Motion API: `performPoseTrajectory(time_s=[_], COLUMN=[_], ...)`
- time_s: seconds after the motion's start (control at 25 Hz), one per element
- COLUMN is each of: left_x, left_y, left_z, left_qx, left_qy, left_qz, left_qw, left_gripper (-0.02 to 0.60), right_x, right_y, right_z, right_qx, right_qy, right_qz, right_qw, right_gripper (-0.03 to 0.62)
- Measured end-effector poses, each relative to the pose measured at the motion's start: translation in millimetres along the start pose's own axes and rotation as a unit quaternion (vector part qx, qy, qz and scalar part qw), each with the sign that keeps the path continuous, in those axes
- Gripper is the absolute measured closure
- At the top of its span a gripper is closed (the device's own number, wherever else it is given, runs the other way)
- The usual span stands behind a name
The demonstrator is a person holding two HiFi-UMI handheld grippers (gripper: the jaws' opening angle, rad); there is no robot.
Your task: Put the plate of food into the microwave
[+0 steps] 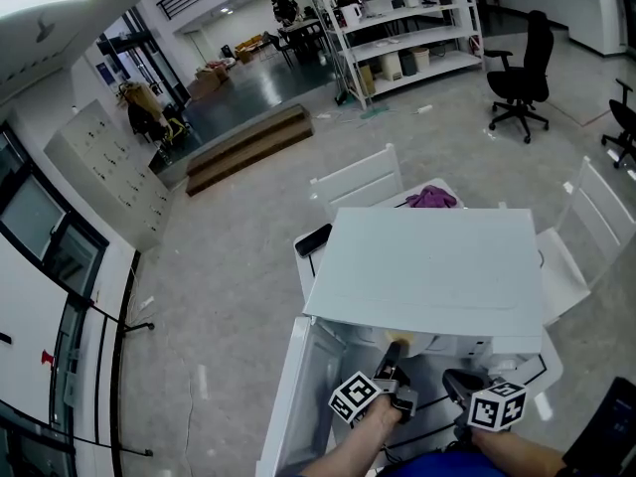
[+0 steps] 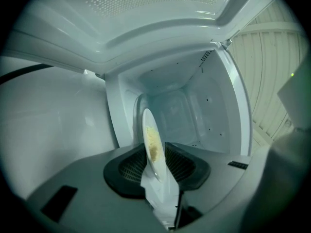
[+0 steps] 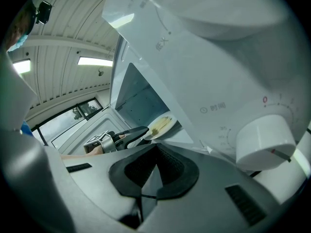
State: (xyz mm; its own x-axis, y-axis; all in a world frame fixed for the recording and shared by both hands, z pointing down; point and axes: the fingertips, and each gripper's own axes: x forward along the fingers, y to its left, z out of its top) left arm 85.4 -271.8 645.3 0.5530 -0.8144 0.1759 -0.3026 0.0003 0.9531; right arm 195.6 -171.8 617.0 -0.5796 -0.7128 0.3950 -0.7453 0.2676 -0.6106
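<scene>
A round white plate [image 2: 151, 147] with a little yellow food [image 2: 153, 144] is at the front of the cavity of the white box-shaped microwave [image 1: 427, 266], whose door [image 1: 288, 405] stands wide open.

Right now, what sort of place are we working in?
Probably a large open workshop or lab-style office, not a home kitchen: metal shelves of gear, office chairs on a bare floor, and the microwave standing out in the open.

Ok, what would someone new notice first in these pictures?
The white microwave on the table, its door swung open. In its opening, a plate of yellow food sits between the left gripper's jaws, and the right gripper hangs shut near the control dial.
</scene>
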Motion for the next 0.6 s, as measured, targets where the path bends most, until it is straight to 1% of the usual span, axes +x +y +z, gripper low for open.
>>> performPoseTrajectory(time_s=[0.12, 0.24, 0.36, 0.6], left_x=[0, 0, 0, -7], left_y=[-3, -1, 0, 2], left_z=[-2, -6, -10, -14], left_qx=[0.018, 0.058, 0.094, 0.145], left_qy=[0.01, 0.03, 0.048, 0.066], left_qz=[-0.008, -0.006, -0.004, 0.004], left_qw=[0.9998, 0.9979, 0.9944, 0.9872], left_gripper=[0.458, 0.44, 0.439, 0.439], right_x=[1, 3, 4, 7], right_y=[1, 1, 2, 6], right_z=[1, 2, 2, 0], right_qx=[-0.002, -0.003, -0.005, -0.009], right_qy=[0.0, 0.0, 0.001, 0.005], right_qz=[0.002, 0.002, 0.003, 0.006], right_qw=[1.0, 1.0, 1.0, 1.0], right_gripper=[0.594, 0.594, 0.594, 0.594])
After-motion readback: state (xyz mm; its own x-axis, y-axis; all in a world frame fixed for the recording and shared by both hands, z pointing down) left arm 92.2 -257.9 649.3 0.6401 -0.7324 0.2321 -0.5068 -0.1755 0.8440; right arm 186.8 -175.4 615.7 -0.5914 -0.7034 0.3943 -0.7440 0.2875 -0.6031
